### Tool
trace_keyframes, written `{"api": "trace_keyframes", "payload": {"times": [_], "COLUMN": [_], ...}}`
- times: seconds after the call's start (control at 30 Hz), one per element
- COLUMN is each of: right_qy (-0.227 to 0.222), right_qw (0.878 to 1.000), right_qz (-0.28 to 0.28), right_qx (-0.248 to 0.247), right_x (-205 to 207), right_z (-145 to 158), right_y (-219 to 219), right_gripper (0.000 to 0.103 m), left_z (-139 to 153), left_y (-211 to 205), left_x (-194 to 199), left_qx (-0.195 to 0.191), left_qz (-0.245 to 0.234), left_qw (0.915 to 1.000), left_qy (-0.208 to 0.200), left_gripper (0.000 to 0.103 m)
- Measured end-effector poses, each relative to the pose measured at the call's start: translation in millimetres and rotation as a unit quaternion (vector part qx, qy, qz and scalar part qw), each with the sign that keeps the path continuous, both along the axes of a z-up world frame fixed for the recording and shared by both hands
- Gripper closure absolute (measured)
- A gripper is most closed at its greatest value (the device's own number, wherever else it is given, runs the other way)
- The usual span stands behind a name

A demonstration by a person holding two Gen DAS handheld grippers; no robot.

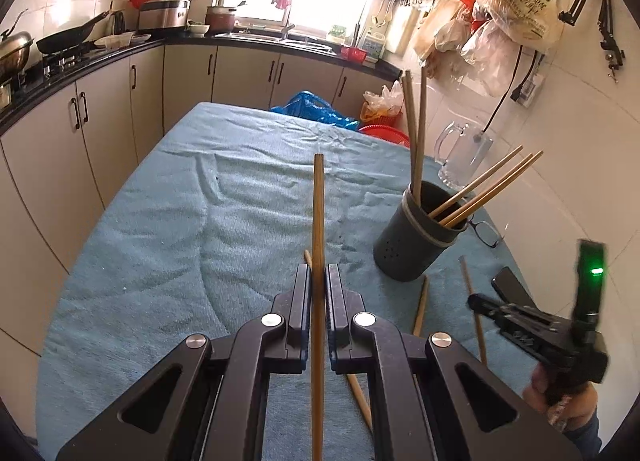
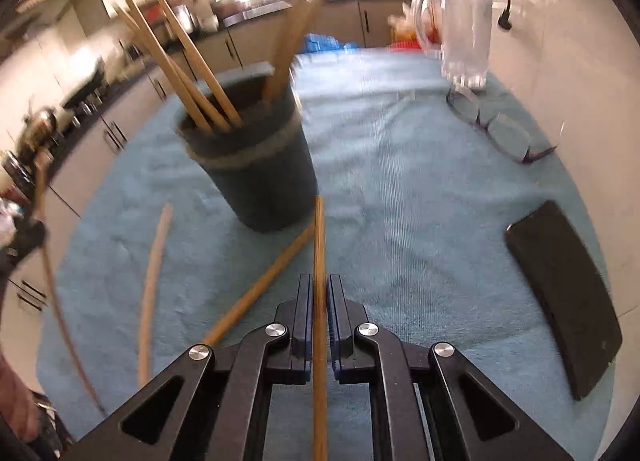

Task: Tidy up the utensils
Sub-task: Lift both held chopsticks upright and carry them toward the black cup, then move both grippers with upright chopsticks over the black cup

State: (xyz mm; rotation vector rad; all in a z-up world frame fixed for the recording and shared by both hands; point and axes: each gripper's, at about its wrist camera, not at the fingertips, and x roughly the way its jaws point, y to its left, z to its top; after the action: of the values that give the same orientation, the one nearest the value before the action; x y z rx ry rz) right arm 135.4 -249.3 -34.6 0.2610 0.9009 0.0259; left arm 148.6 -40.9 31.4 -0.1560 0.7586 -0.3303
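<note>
Chopstick [image 1: 318, 221] clamped between jaws of left gripper [image 1: 318, 273], pointing forward above blue towel [image 1: 160, 221]. Second chopstick [image 2: 319, 245] pinched in closed right gripper [image 2: 319, 285], tip just beside base of dark holder [image 2: 256, 165]. Five chopsticks [image 2: 188, 73] leaning inside holder. Loose chopsticks [image 2: 260, 281] lying on towel near holder. Beyond holder: glass mug [image 1: 460, 153] by wall, glasses [image 2: 496, 129], phone [image 2: 568, 297] at right. Right view blurred.
</note>
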Motion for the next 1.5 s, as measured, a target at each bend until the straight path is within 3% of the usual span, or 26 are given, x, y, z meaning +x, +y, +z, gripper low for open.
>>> {"api": "trace_keyframes", "payload": {"times": [0.3, 0.43, 0.9, 1.5], "right_qy": [-0.142, -0.182, -0.192, -0.196], "right_qw": [0.99, 0.983, 0.981, 0.98], "right_qz": [-0.003, -0.008, -0.01, -0.014], "right_qx": [0.019, 0.013, 0.014, 0.016], "right_x": [-63, -87, -125, -139], "right_z": [73, 92, 101, 103], "right_y": [10, 23, 25, 24], "right_gripper": [0.096, 0.096, 0.096, 0.096], "left_z": [23, 29, 38, 40], "left_y": [0, -3, -5, -3], "left_x": [-25, -40, -71, -79], "left_qx": [-0.003, 0.002, 0.017, 0.016], "left_qz": [-0.003, -0.007, -0.015, -0.014], "left_qw": [0.9995, 0.9992, 0.998, 0.9981], "left_qy": [-0.03, -0.039, -0.058, -0.058], "left_gripper": [0.097, 0.097, 0.096, 0.096]}}
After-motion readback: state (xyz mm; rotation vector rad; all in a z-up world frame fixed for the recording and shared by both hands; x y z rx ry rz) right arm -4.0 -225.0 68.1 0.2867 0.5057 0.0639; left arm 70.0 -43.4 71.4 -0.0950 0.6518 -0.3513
